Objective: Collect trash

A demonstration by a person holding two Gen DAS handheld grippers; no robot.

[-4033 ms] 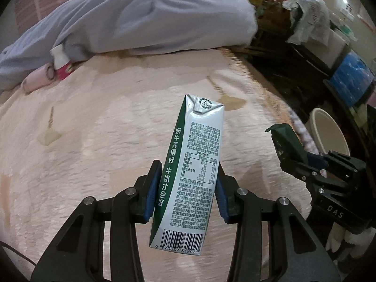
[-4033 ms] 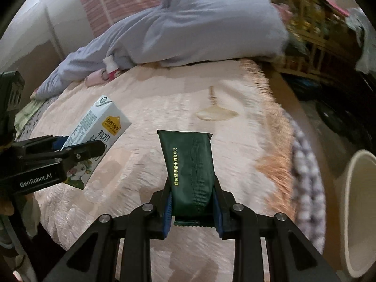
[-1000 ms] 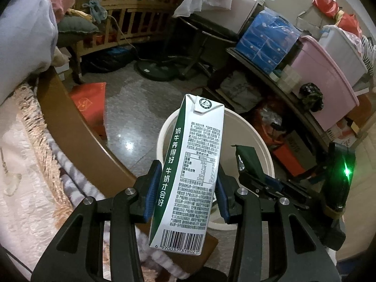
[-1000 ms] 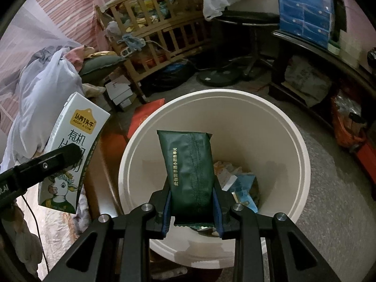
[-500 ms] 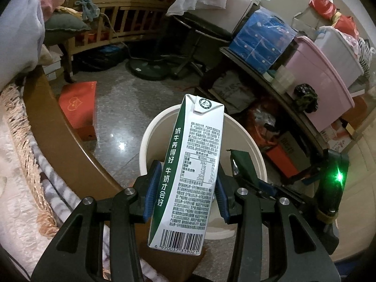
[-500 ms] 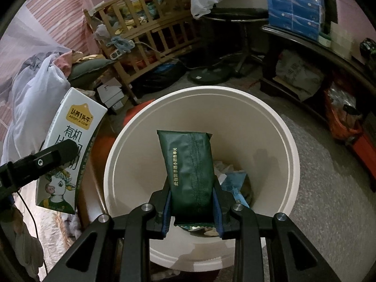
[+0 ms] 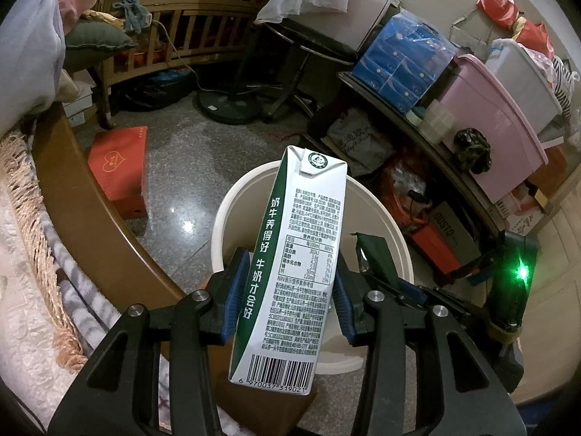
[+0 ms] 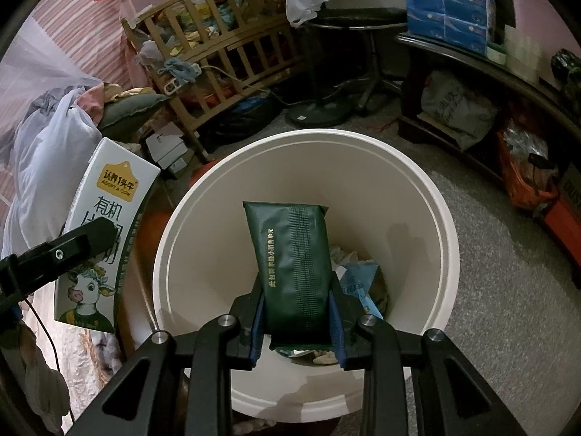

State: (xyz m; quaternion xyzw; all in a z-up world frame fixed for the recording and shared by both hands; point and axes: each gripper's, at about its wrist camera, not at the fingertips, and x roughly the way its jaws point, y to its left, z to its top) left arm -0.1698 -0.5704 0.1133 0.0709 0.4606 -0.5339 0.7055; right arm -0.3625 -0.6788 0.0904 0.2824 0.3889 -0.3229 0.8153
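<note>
My left gripper (image 7: pixel 287 294) is shut on a white and green milk carton (image 7: pixel 294 265), held upright over the near rim of a cream waste bin (image 7: pixel 232 218). The right gripper (image 8: pixel 296 312) is shut on a dark green packet (image 8: pixel 290 258), which hangs right above the mouth of the bin (image 8: pixel 203 239). Paper and blue wrappers (image 8: pixel 357 279) lie at the bin's bottom. From the right wrist view the milk carton (image 8: pixel 105 218) shows at the left, outside the rim. The green packet (image 7: pixel 376 254) shows right of the carton in the left wrist view.
A wooden bed edge (image 7: pixel 83 196) with a fringed pink cover (image 7: pixel 21 254) lies left of the bin. A red box (image 7: pixel 120 163) sits on the floor. A wooden cot (image 8: pixel 218 54), a fan base (image 8: pixel 319 112) and shelves with storage boxes (image 7: pixel 490 109) ring the floor.
Both grippers swung from over the bed to the bin. In the last second both edged closer over the bin, which now fills more of each view. Both grips hold.
</note>
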